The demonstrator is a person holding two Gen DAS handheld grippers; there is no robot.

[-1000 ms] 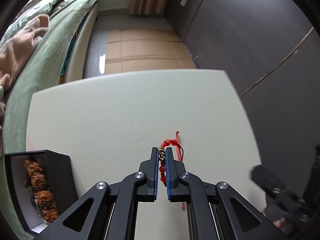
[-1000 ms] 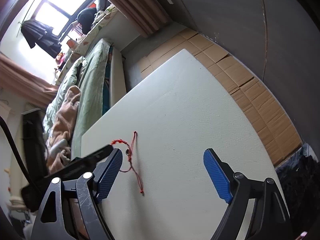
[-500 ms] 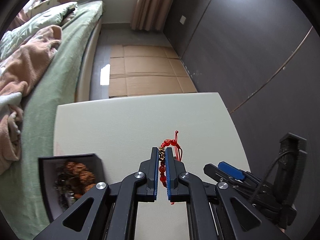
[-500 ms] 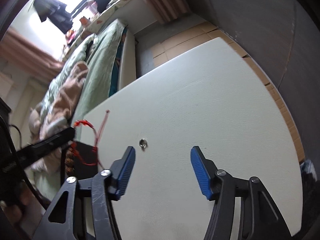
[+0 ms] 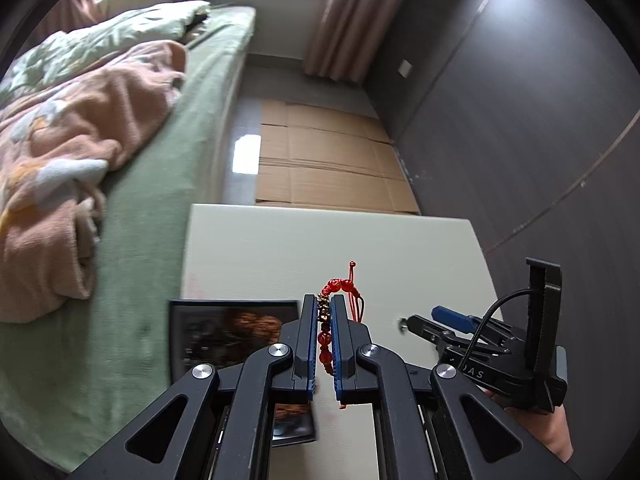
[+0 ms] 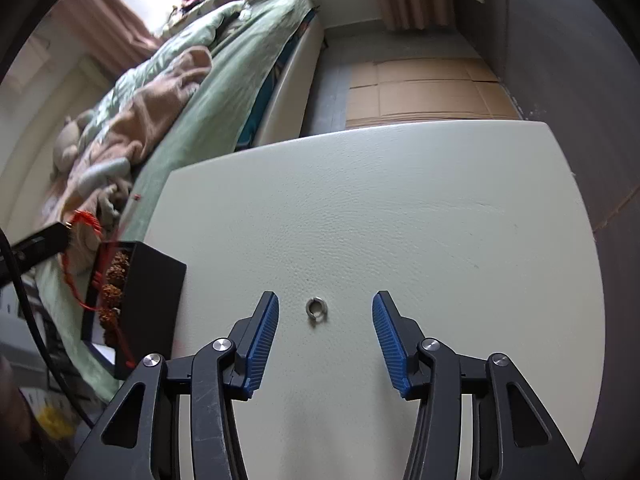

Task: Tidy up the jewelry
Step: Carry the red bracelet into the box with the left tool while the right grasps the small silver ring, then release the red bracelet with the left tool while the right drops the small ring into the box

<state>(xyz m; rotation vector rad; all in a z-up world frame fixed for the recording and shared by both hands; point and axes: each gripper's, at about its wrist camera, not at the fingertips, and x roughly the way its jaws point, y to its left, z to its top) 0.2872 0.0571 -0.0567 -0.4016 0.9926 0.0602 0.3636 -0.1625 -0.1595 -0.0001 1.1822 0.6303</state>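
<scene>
My left gripper is shut on a red beaded bracelet with a gold charm and red cords, held in the air above the black jewelry box. In the right wrist view the bracelet hangs over the box, which holds brown beaded pieces. My right gripper is open, low over the table, with a small silver ring lying between its fingers. It also shows in the left wrist view.
The white table has its left edge near a bed with green sheets and a pink blanket. Cardboard covers the floor beyond. A dark wall runs along the right.
My left gripper has lifted the bracelet off the table and carried it left to above the black box. My right gripper has moved in around the silver ring and narrowed somewhat.
</scene>
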